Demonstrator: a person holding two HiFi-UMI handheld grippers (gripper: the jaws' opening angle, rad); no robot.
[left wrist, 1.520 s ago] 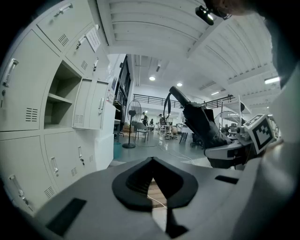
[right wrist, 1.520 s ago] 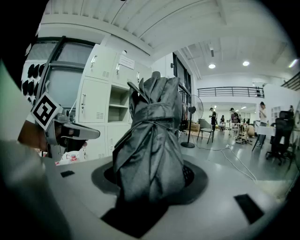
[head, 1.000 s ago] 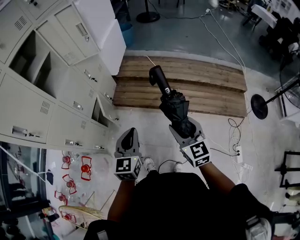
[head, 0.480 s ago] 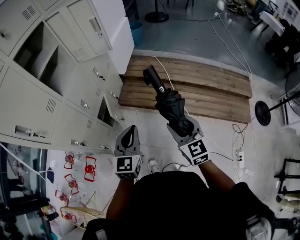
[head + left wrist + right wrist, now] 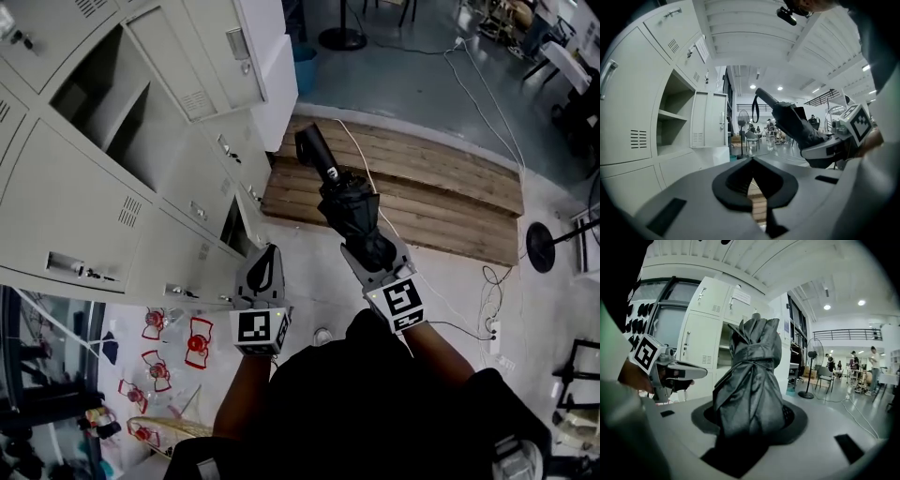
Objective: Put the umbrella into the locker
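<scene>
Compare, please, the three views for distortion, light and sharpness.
Head view: wide-angle, so the lockers lean and curve near the edges; light is even, the umbrella is sharp. Left gripper view: strong fisheye with black corners; the ceiling lamps are blown out. Right gripper view: same fisheye; the umbrella fills the centre, dark but with clear folds.

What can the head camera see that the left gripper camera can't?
Only the head view shows the red things lying on the floor and the marker cube on the left tongs. Only the left gripper view shows ceiling lights and far-off people by chairs. Both show the black umbrella clamped in the right tongs, and the open locker with its shelf.
</scene>
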